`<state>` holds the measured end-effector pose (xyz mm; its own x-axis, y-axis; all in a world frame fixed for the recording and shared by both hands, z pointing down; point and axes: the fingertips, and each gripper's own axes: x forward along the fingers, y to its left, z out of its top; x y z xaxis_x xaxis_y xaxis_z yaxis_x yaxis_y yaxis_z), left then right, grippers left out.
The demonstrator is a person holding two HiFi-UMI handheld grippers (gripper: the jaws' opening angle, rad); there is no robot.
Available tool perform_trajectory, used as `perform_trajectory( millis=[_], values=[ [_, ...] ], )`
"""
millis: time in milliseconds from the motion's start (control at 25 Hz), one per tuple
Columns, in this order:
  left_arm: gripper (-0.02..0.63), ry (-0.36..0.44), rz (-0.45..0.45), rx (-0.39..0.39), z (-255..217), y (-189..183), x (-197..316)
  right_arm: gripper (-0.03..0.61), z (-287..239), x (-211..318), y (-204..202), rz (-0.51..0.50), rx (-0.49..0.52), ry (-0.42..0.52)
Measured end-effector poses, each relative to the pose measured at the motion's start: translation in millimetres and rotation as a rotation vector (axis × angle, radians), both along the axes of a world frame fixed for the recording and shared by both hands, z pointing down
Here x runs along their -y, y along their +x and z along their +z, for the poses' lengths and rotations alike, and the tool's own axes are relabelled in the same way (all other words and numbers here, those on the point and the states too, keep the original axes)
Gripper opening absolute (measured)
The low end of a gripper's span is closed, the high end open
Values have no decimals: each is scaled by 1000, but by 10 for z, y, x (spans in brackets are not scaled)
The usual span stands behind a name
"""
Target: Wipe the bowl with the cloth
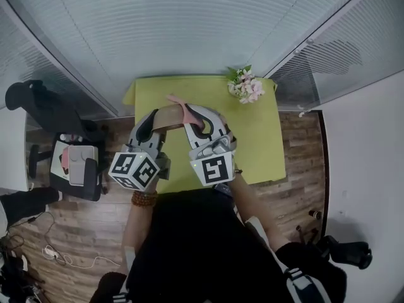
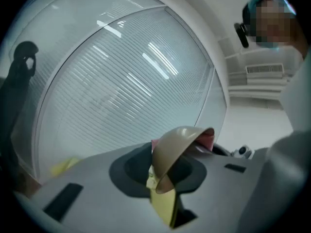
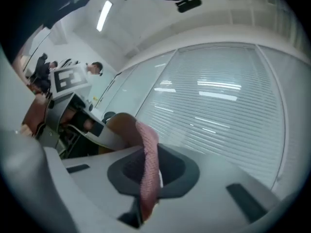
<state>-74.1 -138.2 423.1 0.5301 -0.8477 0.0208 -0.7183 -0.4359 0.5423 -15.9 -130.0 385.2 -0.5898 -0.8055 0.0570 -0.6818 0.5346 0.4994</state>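
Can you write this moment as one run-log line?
left gripper: shut on bowl | right gripper: shut on cloth | cloth at bowl, both above green table

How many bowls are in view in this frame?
1. The bowl is held in the left gripper above the green table; others may be hidden from view.

It looks like an office. Glass walls with white blinds (image 1: 189, 30) stand behind a small green table (image 1: 262, 150). A black desk chair (image 1: 53, 113) sits on the wood floor (image 1: 76, 232).

Head view looks down; both gripper views share the bowl (image 2: 177, 144).
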Motion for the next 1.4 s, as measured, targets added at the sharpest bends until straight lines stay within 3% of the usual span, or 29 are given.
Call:
perform_trajectory(
  millis=[160, 240, 280, 400, 520, 600, 640, 680, 720, 840, 920, 1200, 1320, 1400],
  values=[
    [63, -53, 30, -405, -26, -33, -28, 15, -193, 23, -3, -20, 348, -85],
    [63, -74, 75, -499, 49, 21, -58, 17, -204, 17, -32, -46, 342, -93],
    [63, -71, 100, -483, 77, 57, -76, 17, -170, 4, -35, -51, 276, -83],
    [80, -20, 131, -259, 92, 104, -99, 16, -1, -19, 11, -28, 46, -68],
    [137, 58, 91, 100, 90, 31, -70, 17, 41, -27, 21, -1, -109, 31],
    [133, 111, 79, 358, 103, 53, -62, 17, 40, -57, -9, -12, -209, 97],
    [132, 131, 74, 446, 97, 70, -62, 17, 51, -79, -39, -21, -261, 125],
    [120, 140, 73, 489, 83, 86, -63, 15, 60, -101, -74, -29, -297, 147],
    [79, 140, 75, 483, 67, 98, -64, 17, 58, -116, -103, -32, -313, 160],
    [63, 111, 87, 322, 27, 78, -74, 15, 4, -142, -131, -30, -286, 167],
    [63, 114, 88, 229, -43, 42, -84, 17, -65, -155, -134, -35, -214, 153],
    [71, 104, 91, -195, -251, -94, -103, 23, -199, -145, -77, -56, 120, -46],
    [78, 107, 104, -361, -293, -137, -111, 26, -381, -154, -81, -57, 360, -62],
    [80, 84, 111, -488, -268, -157, -112, 28, -429, -158, -98, -68, 420, -68]
  ],
)
